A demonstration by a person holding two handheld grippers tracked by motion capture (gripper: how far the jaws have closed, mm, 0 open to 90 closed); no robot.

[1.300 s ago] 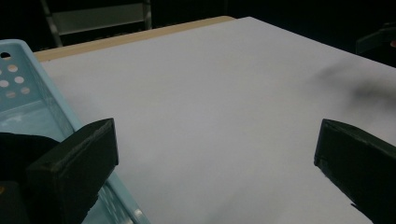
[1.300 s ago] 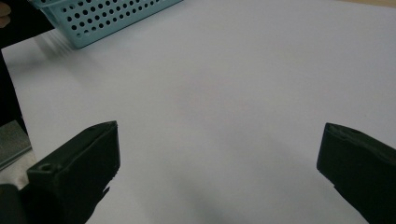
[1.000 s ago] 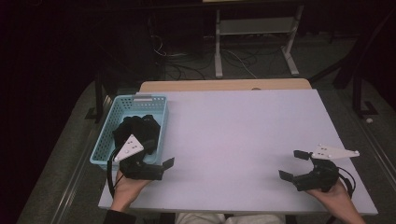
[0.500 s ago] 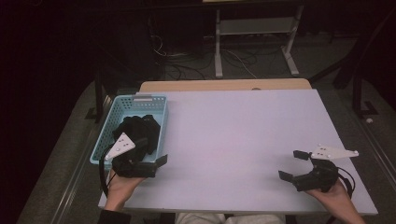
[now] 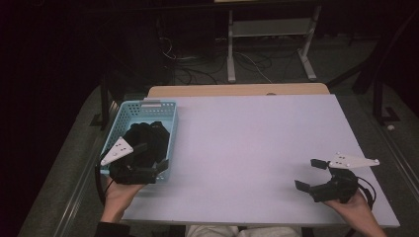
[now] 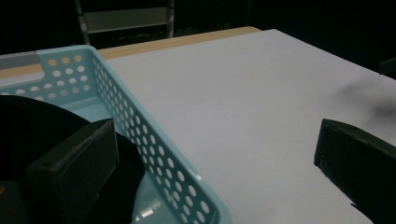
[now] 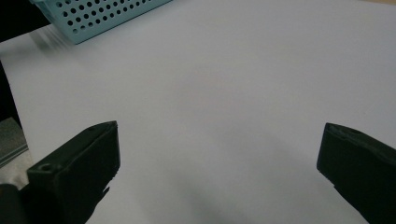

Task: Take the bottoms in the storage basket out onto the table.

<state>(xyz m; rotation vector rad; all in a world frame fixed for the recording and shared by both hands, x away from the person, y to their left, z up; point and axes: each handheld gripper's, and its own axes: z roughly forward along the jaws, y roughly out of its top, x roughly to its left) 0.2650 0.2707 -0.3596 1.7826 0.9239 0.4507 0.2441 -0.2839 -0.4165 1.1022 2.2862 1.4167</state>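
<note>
A light blue perforated basket (image 5: 148, 103) stands on the left of the white table (image 5: 257, 133), with dark black items (image 5: 148, 136) piled inside. My left gripper (image 5: 150, 156) hovers open at the basket's near end. In the left gripper view the basket wall (image 6: 140, 126) runs between the jaws of my left gripper (image 6: 215, 140): one jaw is over the black items (image 6: 28, 121), the other over the table. My right gripper (image 5: 308, 174) is held open above the table's near right corner. The right gripper view shows my right gripper (image 7: 217, 149) with only bare table between its jaws.
The basket's corner (image 7: 93, 14) lies far off in the right gripper view. A wooden tabletop edge (image 5: 237, 90) runs behind the white table. Beyond it a metal stand (image 5: 269, 29) and cables (image 5: 197, 66) sit on the dark floor.
My left gripper has shifted left and slightly forward, from the table beside the basket to over the basket's near end. The right gripper has stayed put.
</note>
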